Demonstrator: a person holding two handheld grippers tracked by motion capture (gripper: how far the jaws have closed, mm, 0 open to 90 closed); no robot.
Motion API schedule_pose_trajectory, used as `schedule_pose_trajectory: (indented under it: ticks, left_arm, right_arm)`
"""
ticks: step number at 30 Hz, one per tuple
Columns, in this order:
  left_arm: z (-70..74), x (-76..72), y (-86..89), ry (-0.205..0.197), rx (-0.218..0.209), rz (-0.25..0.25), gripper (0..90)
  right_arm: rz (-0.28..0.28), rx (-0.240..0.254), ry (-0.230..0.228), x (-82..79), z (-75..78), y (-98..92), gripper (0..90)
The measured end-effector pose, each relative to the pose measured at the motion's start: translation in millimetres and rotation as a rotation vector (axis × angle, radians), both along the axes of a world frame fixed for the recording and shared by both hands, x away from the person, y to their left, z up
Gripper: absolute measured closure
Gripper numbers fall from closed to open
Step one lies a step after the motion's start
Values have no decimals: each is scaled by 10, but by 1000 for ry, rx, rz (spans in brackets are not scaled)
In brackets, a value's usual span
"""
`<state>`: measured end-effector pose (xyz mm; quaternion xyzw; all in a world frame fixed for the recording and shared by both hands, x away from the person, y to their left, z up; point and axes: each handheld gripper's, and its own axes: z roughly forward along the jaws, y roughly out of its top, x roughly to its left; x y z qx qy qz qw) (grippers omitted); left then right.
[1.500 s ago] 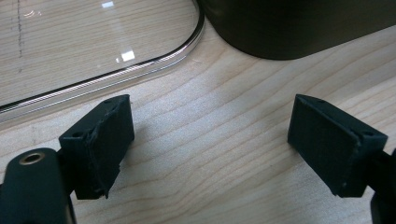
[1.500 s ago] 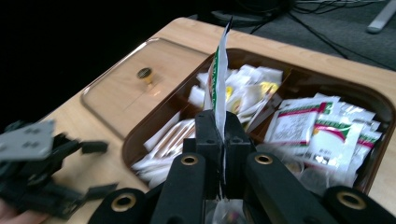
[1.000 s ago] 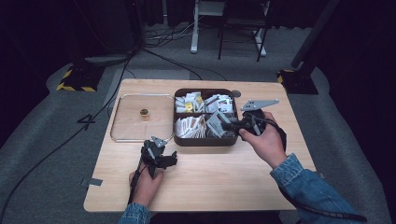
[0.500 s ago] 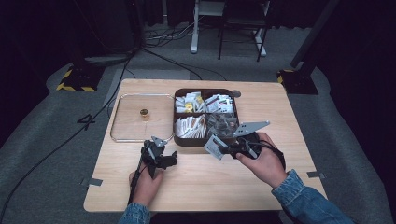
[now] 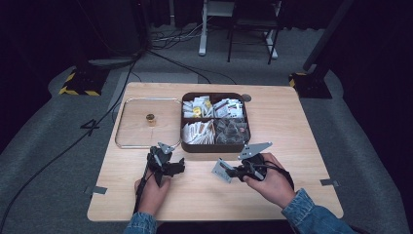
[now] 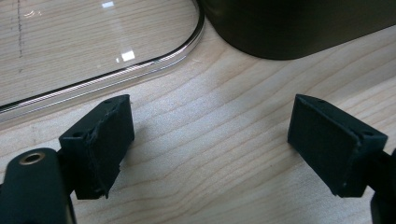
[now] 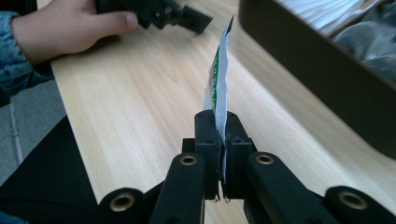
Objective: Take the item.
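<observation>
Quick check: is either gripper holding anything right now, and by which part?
The right gripper pinches a small white packet by its near edge, jaws shut flat on it. The left gripper stands open over bare table, holding nothing.

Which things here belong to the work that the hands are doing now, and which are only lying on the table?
In the work:
- right tool, shut on a white and green packet
- compartment box of packets

Lying about:
- glass lid with its small knob
- left tool, open, holding nothing
- small round disc behind the box
</observation>
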<state>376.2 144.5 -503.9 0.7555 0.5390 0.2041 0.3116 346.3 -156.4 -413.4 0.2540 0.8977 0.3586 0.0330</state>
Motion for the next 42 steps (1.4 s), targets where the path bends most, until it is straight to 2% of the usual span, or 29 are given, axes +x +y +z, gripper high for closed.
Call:
schedule_pose_trajectory:
  ticks: [4, 13, 24, 27, 31, 36, 42]
  left_arm:
    - [0, 0, 0, 1, -1, 0, 149]
    - [-1, 0, -1, 1, -3, 0, 149]
    - [-1, 0, -1, 1, -3, 0, 149]
    - [-1, 0, -1, 1, -2, 0, 149]
    - [0, 0, 0, 1, -2, 0, 149]
    - [-1, 0, -1, 1, -2, 0, 149]
    - [0, 0, 0, 0, 0, 0, 149]
  right_arm:
    - [11, -19, 15, -26, -96, 25, 880]
    - [30, -41, 46, -79, -197, 68, 877]
    - [19, -62, 91, -71, -314, 67, 843]
    - [12, -65, 83, -65, -323, 66, 806]
    - [14, -59, 63, -64, -338, 77, 686]
    - [-9, -35, -3, -45, -303, 76, 570]
    - [-38, 10, -105, 20, -202, 16, 454]
